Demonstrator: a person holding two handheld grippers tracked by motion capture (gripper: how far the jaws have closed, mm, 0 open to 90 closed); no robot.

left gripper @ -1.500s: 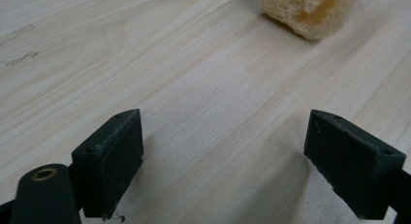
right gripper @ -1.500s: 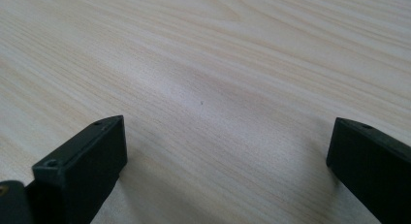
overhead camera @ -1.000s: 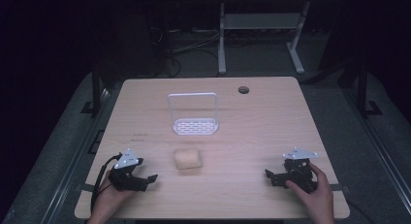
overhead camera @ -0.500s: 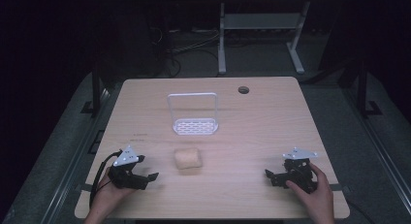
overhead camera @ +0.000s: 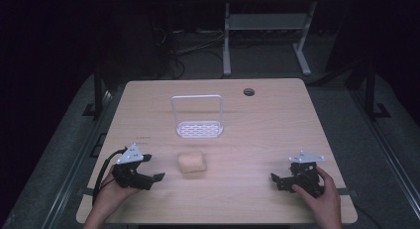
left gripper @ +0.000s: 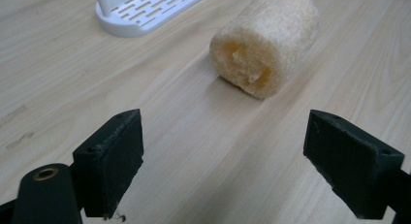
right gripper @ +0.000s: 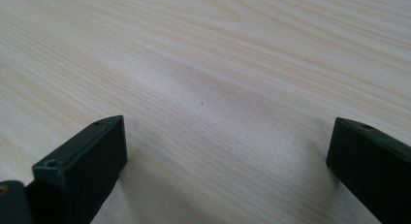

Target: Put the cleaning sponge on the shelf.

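A pale wood-grain counter (overhead camera: 277, 135) with rounded corners is seen from above. The left black tool (left gripper: 237, 170), held in a hand (overhead camera: 106, 197), is kept low over the counter with its two flat rubbery jaws set wide apart and nothing between them. Just ahead of it, slightly to its right, a short cream cylinder of coarse, fibrous loofah sponge (left gripper: 266, 42) is laid on its side, hollow end facing the tool. Beyond the sponge, a white slotted plastic rack (overhead camera: 197, 116) with an upright hoop-shaped frame is set. The right black tool (right gripper: 228, 170), gripped by the other hand (overhead camera: 322, 201), is also held with jaws wide apart over bare counter, well apart from the sponge.
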